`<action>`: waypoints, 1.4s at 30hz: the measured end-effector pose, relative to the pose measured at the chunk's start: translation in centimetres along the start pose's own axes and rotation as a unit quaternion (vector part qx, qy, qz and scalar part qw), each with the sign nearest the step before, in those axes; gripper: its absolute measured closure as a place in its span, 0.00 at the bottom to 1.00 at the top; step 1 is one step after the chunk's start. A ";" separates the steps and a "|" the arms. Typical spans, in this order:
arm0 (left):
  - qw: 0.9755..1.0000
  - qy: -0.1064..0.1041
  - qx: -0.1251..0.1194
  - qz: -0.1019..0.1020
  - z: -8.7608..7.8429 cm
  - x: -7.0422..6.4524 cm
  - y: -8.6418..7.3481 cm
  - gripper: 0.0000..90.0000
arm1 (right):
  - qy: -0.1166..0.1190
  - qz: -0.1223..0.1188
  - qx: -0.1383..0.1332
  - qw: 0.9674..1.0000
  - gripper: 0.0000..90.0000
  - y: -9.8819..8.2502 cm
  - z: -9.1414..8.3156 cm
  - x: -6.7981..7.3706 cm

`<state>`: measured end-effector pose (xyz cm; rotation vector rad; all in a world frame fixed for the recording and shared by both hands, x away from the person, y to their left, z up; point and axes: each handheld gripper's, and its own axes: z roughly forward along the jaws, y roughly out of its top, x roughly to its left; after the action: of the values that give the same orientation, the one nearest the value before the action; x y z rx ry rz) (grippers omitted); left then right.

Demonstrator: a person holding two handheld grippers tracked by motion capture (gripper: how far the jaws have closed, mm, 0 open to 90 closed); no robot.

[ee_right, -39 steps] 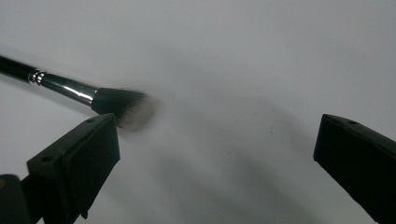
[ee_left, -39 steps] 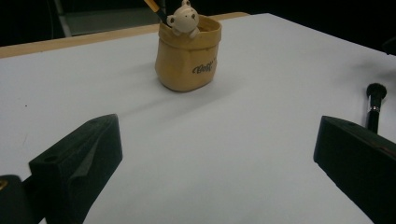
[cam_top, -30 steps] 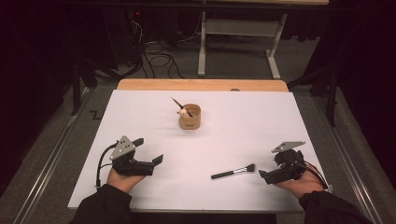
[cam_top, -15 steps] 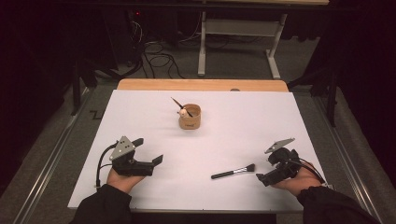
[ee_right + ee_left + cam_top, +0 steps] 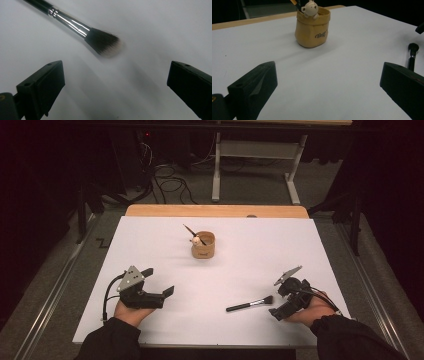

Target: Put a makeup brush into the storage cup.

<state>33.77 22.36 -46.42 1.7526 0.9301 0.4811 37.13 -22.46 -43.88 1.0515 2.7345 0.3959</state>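
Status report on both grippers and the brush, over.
Left gripper open, idle. Right gripper open, just short of the black silver-ferruled makeup brush flat on the white table. Nothing between.

Makeup brush [image 5: 249, 304] lies flat just beside the right gripper [image 5: 281, 306], seemingly untouched; fingers apart.

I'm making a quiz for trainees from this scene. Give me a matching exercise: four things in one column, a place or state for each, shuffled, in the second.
Things:
1. makeup brush
2. tan cup
3. left tongs
4. right tongs

Places or states:
A. open, aimed across the sheet at the cup
B. upright near the far middle, a bear figure at its rim
C. lying flat on the white sheet
D. open, just beside the bristle end

Pairs: 1-C, 2-B, 3-A, 4-D
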 end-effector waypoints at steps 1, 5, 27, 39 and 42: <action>1.000 0.000 0.000 0.000 0.0 0.0 0.0 0.02 | 0.001 -0.005 0.000 1.000 0.02 0.2 0.1 0.1; 1.000 -0.002 0.002 0.001 0.0 0.0 0.0 0.02 | 0.005 -0.016 0.014 1.000 0.02 0.7 0.7 0.6; 1.000 -0.007 0.000 0.002 0.0 0.0 0.0 0.02 | 0.026 -0.079 0.031 0.996 0.18 4.4 2.1 2.4; 1.000 -0.007 0.000 0.001 0.0 0.0 0.0 0.02 | 0.032 -0.106 0.038 0.993 0.32 5.3 2.4 2.9; 1.000 -0.008 0.000 0.001 0.0 0.0 0.0 0.02 | 0.036 -0.109 0.040 0.993 0.36 5.3 2.5 2.9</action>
<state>33.75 22.37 -46.38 1.7549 0.9169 0.4692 38.98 -16.21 -44.85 0.7562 2.9121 0.2975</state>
